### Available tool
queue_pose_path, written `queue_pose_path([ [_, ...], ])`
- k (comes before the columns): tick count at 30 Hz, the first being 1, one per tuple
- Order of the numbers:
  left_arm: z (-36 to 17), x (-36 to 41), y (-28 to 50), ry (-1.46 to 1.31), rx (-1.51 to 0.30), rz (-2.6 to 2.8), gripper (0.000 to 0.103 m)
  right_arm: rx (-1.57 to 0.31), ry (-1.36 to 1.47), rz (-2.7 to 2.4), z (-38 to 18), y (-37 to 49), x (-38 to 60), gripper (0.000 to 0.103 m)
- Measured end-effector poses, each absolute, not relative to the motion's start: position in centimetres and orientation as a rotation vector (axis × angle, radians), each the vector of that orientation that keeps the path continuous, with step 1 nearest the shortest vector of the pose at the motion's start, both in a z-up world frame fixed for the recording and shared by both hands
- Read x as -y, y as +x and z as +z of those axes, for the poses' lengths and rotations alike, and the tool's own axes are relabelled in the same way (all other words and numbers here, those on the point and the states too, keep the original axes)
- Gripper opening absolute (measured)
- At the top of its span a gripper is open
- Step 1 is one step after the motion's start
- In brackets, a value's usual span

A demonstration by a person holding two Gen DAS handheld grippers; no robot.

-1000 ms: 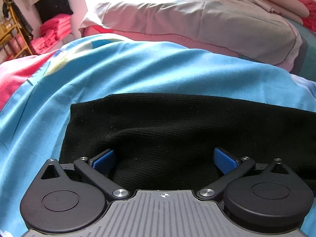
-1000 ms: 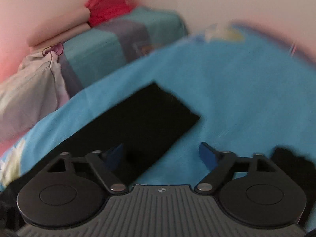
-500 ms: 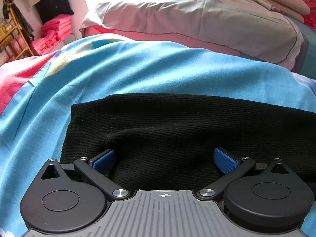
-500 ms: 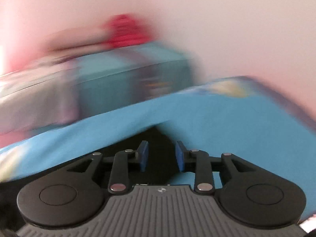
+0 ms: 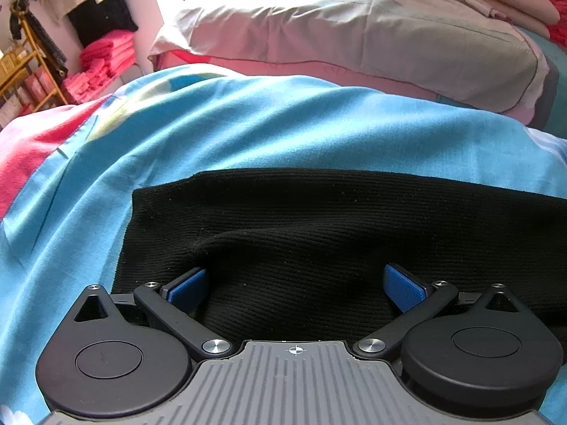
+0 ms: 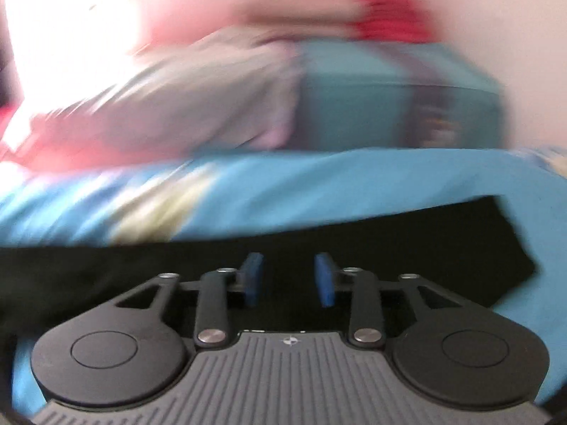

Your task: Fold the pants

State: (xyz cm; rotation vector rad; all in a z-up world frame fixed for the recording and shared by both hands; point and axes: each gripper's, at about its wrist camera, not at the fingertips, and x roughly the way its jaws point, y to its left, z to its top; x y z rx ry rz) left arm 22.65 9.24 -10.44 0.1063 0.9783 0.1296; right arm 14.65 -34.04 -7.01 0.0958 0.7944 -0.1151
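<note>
Right now you are holding the left gripper (image 5: 296, 283) low over the black pants (image 5: 336, 226), which are lying stretched across the blue bedsheet (image 5: 248, 127). Its blue pads (image 5: 404, 288) are standing wide apart, with a raised ridge of the ribbed fabric sitting between them; neither pad is pressing on it, so the gripper is released and gripping nothing. The near end of the pants is lying square on the sheet to the left of that view, and the cloth is running off the right edge.

Your right gripper (image 6: 288, 278) is hovering over the pants (image 6: 407, 244) too, in a picture smeared by motion. Its jaws are parting at this moment, and the gap between the blue pads (image 6: 324, 278) is showing only dark fabric behind them; whether any cloth is actually lying between the pads is too blurred to tell.

Beyond the sheet, a grey pillow (image 5: 354, 32) is lying at the head of the bed, with pink folded cloth (image 5: 95, 67) stacked on the far left.
</note>
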Motion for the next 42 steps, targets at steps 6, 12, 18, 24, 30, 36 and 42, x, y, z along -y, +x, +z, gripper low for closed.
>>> queue_pose_path([
  [6, -10.3, -9.1, 22.8, 0.114, -0.992, 0.134, 0.103, -0.773, 0.163, -0.321, -8.8, 14.9, 36.4, 0.03],
  [12, -10.2, -9.0, 23.0, 0.119, -0.999, 0.138, 0.103, -0.779, 0.015, -0.265, -7.9, 14.5, 34.5, 0.067],
  [18, -10.3, -9.0, 22.9, 0.128, -0.991, 0.13, 0.103, -0.802, 0.123, -0.348, -8.5, 12.5, 38.7, 0.068],
  [24, -10.1, -8.7, 23.1, 0.16, -1.005, 0.124, 0.103, -0.759, 0.05, -0.374, -7.6, 11.5, 35.4, 0.07],
  [30, -8.4, -10.4, 22.3, 0.09, -1.047, 0.129, 0.103, -0.782, 0.386, -0.558, -7.8, 11.2, 41.9, 0.063],
  [36, -5.6, -12.7, 15.8, 0.029, -1.013, 0.095, 0.103, -0.748, 0.289, -0.413, -5.2, 3.3, 38.2, 0.073],
  [42, -7.4, -11.7, 9.4, -0.033, -1.104, 0.049, 0.103, -0.835, 0.193, -0.216, -6.0, -3.9, 32.0, 0.067],
])
